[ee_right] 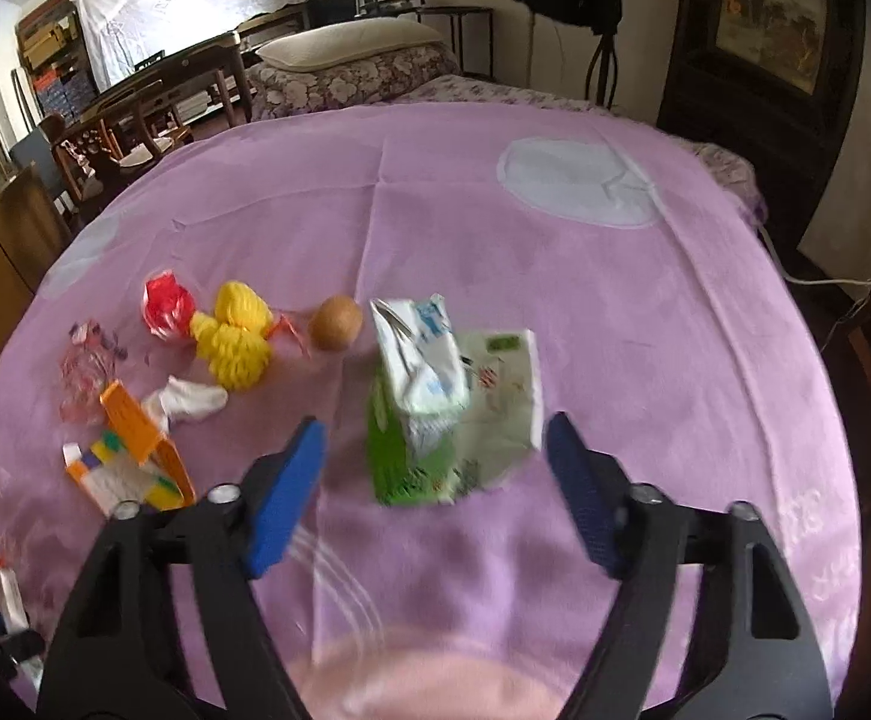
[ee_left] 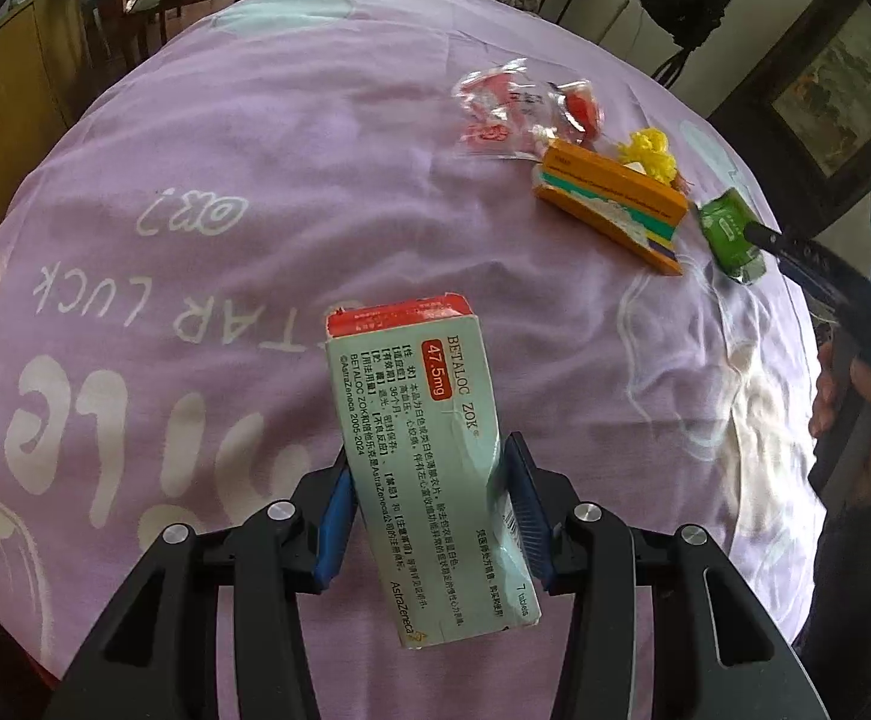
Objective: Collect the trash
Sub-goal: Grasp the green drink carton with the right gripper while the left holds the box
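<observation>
Left gripper (ee_left: 429,498): its jaws were clamped on a pale medicine box (ee_left: 420,468), held lifted above the purple bedspread (ee_left: 255,138).
Right gripper (ee_right: 435,492): its jaws were apart, nothing was pressed; a green carton (ee_right: 435,420) lay just beyond them on the bedspread.
Other trash: an orange box (ee_right: 135,456), a yellow net (ee_right: 234,342), a red wrapper (ee_right: 165,306), a white scrap (ee_right: 189,399) and a brown round thing (ee_right: 335,323) were spread at the left and beyond.
Step judged: the carton was to be straddled squarely and squeezed at its firm lower body, not its crumpled top.
Containers: no bin or bag was seen; whether either box held anything could not be told.
</observation>
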Action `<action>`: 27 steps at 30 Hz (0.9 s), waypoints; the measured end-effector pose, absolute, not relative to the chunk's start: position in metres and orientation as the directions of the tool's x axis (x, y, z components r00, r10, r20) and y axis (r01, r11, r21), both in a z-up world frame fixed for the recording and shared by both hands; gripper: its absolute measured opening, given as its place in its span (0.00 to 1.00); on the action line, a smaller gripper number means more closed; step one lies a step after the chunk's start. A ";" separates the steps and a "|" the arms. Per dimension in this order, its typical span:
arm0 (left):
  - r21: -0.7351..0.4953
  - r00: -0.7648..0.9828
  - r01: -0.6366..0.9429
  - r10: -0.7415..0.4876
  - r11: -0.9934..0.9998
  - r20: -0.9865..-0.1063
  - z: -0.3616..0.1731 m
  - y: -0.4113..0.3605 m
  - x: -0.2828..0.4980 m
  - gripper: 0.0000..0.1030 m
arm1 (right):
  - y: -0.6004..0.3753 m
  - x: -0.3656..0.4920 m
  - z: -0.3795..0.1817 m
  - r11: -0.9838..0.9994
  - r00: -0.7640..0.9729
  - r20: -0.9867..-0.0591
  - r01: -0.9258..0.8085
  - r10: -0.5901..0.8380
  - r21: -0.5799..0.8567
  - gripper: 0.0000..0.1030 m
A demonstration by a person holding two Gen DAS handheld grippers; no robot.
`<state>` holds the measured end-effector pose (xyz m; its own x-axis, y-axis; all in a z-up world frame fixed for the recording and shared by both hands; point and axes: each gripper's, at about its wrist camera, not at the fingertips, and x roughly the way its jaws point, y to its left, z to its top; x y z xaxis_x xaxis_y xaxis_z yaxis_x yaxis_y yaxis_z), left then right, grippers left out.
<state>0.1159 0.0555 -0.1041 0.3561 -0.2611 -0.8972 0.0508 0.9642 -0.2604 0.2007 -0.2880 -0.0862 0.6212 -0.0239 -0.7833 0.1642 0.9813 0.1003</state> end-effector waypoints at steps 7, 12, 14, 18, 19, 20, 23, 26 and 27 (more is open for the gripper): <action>-0.277 0.350 0.022 -0.267 0.961 -0.898 -0.107 0.068 0.115 0.45 | -0.286 0.224 -0.104 0.974 0.559 -0.829 0.195 -0.011 0.118 0.34; -0.281 0.364 0.040 -0.276 0.959 -0.890 -0.098 0.064 0.108 0.45 | -0.287 0.209 -0.095 0.970 0.567 -0.823 0.192 0.013 0.147 0.21; -0.283 0.370 0.042 -0.278 0.958 -0.886 -0.094 0.064 0.105 0.45 | -0.286 0.196 -0.086 0.973 0.589 -0.808 0.182 0.009 0.144 0.21; -0.291 0.386 0.043 -0.285 0.956 -0.877 -0.084 0.062 0.096 0.45 | -0.287 0.164 -0.067 0.964 0.618 -0.782 0.147 0.086 0.222 0.21; -0.294 0.391 0.046 -0.288 0.955 -0.874 -0.081 0.062 0.092 0.45 | -0.285 0.156 -0.062 0.961 0.623 -0.775 0.134 0.107 0.240 0.21; -0.294 0.395 0.048 -0.289 0.955 -0.872 -0.078 0.062 0.088 0.45 | -0.283 0.150 -0.059 0.960 0.626 -0.771 0.123 0.121 0.250 0.21; -0.294 0.405 0.049 -0.288 0.955 -0.868 -0.073 0.063 0.077 0.45 | -0.269 0.124 -0.052 0.958 0.629 -0.758 0.071 0.172 0.276 0.21; -0.296 0.416 0.044 -0.287 0.954 -0.863 -0.068 0.067 0.064 0.45 | -0.247 0.094 -0.054 0.953 0.624 -0.749 0.024 0.222 0.302 0.21; -0.296 0.419 0.042 -0.286 0.954 -0.862 -0.067 0.068 0.060 0.45 | -0.241 0.087 -0.055 0.952 0.621 -0.748 0.010 0.234 0.306 0.21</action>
